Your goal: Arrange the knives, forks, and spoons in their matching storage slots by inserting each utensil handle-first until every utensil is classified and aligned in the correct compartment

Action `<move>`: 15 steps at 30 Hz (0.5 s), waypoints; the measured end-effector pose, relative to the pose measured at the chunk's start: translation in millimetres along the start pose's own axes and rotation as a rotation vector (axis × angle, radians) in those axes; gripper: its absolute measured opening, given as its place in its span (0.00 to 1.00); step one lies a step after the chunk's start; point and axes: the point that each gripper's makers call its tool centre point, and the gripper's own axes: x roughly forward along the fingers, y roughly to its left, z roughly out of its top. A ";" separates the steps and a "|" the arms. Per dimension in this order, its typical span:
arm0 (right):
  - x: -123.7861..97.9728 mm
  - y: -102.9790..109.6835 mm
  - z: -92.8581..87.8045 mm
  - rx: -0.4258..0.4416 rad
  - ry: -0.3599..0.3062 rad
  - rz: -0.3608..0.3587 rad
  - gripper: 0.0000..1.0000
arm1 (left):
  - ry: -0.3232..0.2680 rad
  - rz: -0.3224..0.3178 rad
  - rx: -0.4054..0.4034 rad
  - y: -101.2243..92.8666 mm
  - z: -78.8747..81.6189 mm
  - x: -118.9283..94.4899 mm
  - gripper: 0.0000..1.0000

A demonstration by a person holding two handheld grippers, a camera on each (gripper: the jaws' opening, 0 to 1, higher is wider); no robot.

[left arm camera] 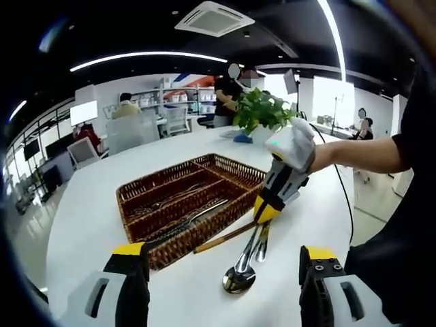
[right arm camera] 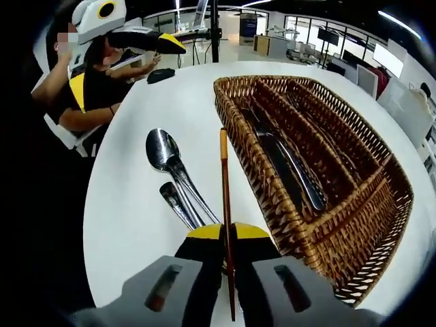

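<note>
We clamp right gripper [right arm camera: 228, 238] fingers on thin wooden stick [right arm camera: 224, 197], beside brown wicker divided tray [right arm camera: 381, 204] on white round surface [right arm camera: 129, 204]. Two steel spoons [right arm camera: 174, 177] lie alongside. Left gripper [left arm camera: 225, 262] fingers apart, empty. Next: probably lift, slot in.

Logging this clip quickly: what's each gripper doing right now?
Left gripper: open, holding nothing.
Right gripper: shut on the wooden-handled utensil, beside the wicker tray.

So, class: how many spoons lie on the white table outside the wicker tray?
2. A large spoon and a smaller spoon lie side by side left of the wicker tray; more may be hidden inside it.
</note>
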 end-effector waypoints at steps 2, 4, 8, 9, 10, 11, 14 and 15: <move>0.0 -0.4 0.0 0.011 0.002 0.004 0.03 | -0.005 0.001 -0.003 0.4 0.8 -0.2 0.96; 0.9 -0.4 -0.4 0.016 0.003 0.011 0.03 | -0.008 0.001 -0.003 0.3 1.2 -0.2 0.96; 1.1 -0.3 -0.4 0.033 0.002 0.014 0.02 | -0.008 0.004 -0.006 1.7 0.4 0.5 0.97; 1.0 -0.4 -0.1 0.030 0.004 0.011 0.02 | -0.009 0.005 -0.007 1.8 0.4 0.7 0.98; 1.1 0.1 -0.1 0.026 0.005 0.007 0.02 | -0.009 0.004 -0.008 1.8 0.3 0.9 0.98; 1.0 0.1 0.1 0.022 0.007 0.004 0.02 | -0.008 0.003 -0.008 1.5 0.1 1.0 0.97; 0.4 -0.2 -0.3 0.019 0.013 -0.005 0.01 | -0.004 0.000 -0.007 0.9 -0.7 1.5 0.97; 0.3 -0.6 -0.4 0.020 0.013 -0.007 0.01 | -0.004 -0.001 -0.008 0.8 -0.7 1.5 0.97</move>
